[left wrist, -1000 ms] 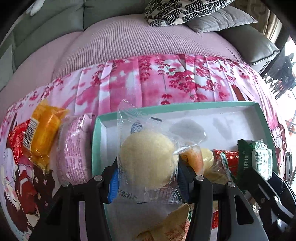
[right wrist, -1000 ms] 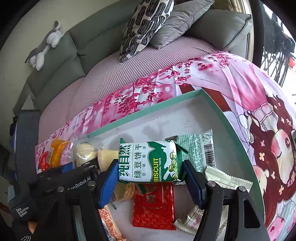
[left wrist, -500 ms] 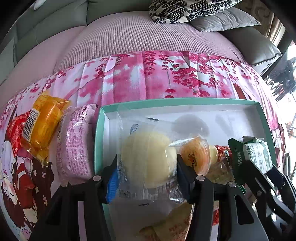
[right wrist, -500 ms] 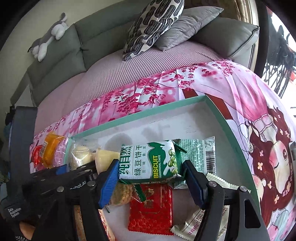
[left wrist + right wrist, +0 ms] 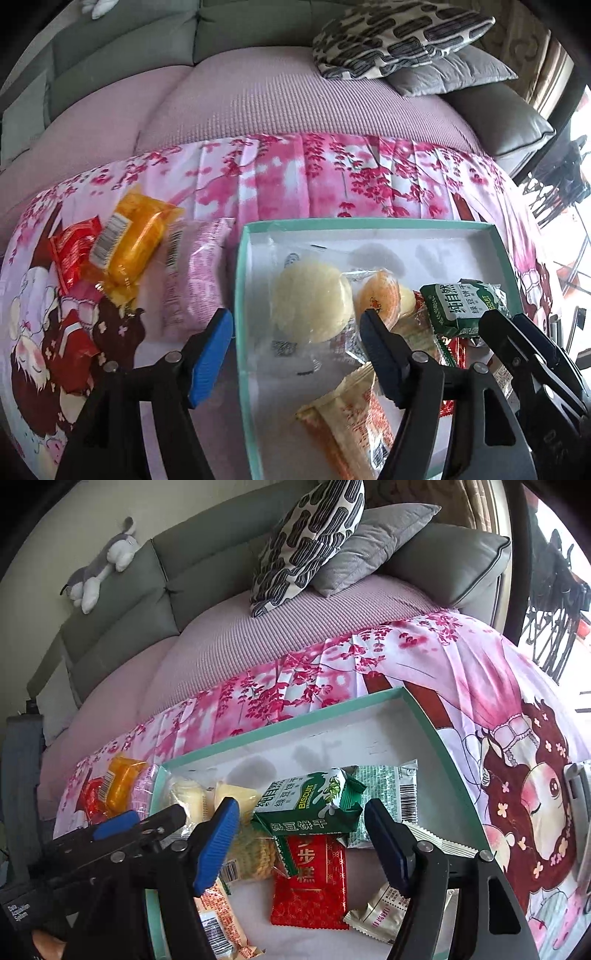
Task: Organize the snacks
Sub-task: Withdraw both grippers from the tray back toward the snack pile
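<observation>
A teal-rimmed white tray (image 5: pixel 243 295) (image 5: pixel 436 734) lies on a pink printed cloth. My left gripper (image 5: pixel 295 350) is open above the tray's left edge; the clear-wrapped round pale cake (image 5: pixel 310 302) lies in the tray just beyond its fingers. My right gripper (image 5: pixel 303 834) is open; the green biscuit pack (image 5: pixel 314 805) (image 5: pixel 461 306) lies tilted on the snack pile between and beyond its fingers. In the tray also lie an orange jelly cup (image 5: pixel 376 295), a red packet (image 5: pixel 314 882), and an orange-printed wafer pack (image 5: pixel 351 417).
Outside the tray on the left lie a pink pack (image 5: pixel 199 280), an orange-yellow cake pack (image 5: pixel 129 243) and a red packet (image 5: pixel 74 251). A grey-green sofa with cushions (image 5: pixel 314 539) and a plush toy (image 5: pixel 99 565) stands behind.
Both grippers opened. The left let go of the round cake, the right let go of the green biscuit pack; both snacks now lie in the tray. Both grippers drew back a little.
</observation>
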Demonstrator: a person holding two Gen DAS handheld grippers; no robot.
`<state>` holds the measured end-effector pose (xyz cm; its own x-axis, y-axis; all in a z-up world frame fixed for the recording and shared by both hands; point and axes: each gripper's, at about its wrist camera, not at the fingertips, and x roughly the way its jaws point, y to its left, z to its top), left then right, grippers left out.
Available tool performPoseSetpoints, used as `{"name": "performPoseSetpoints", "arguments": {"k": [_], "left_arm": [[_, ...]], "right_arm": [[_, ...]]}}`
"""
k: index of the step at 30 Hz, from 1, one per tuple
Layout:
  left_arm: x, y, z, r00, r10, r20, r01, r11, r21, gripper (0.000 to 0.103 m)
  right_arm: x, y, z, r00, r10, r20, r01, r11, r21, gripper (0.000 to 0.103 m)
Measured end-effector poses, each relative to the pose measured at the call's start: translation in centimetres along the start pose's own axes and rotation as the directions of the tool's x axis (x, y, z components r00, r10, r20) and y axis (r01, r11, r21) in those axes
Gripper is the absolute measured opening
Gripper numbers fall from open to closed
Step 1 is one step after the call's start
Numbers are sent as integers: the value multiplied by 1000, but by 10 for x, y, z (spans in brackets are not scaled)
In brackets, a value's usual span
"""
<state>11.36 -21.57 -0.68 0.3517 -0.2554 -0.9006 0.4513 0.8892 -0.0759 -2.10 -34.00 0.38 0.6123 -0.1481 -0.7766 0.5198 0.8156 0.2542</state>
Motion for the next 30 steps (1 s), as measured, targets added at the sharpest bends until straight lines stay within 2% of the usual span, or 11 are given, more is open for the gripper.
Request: {"name": "performPoseSetpoints", "arguments": {"k": [2,4,7,8,10,12,14,16,20,30], "left_arm": [[-5,5,-3,999,28,16,-28,1000,-13,75],[-9,10,-6,998,60,33,-59,998,-26,76],[-12,18,-12,995,88,52,-85,995,-53,90],[-13,21,-13,994,93,56,-90,994,-63,90],[-11,29,-16,993,109,54,-103,991,-90,90],[-12,37,-18,991,118,58,-110,985,-129,90],[-13,47,-20,991,123,61,-111,979,-170,97],[-15,57,-22,989,130,65,-115,973,-202,98],[-19,72,-28,987,152,57,-136,965,-226,98],[-36,112,-50,974,222,42,-202,941,-273,98]], "right_arm": [[1,0,0,1000,0,-5,0,1000,-3,74],[3,0,-1,1000,2,-12,-2,1000,-3,83],[6,1,-3,1000,10,-26,-10,1000,-9,88],[8,2,-4,999,12,-30,-12,1000,-13,90],[9,2,-4,1000,12,-28,-13,1000,-18,101],[9,3,-5,1000,8,-23,-8,1000,-25,101],[9,4,-5,1000,5,-21,-5,1000,-27,101],[11,4,-5,1000,7,-22,-7,1000,-27,102],[11,5,-5,1000,6,-15,-6,1000,-30,103],[13,24,-9,998,62,-28,-64,996,-58,103]]}}
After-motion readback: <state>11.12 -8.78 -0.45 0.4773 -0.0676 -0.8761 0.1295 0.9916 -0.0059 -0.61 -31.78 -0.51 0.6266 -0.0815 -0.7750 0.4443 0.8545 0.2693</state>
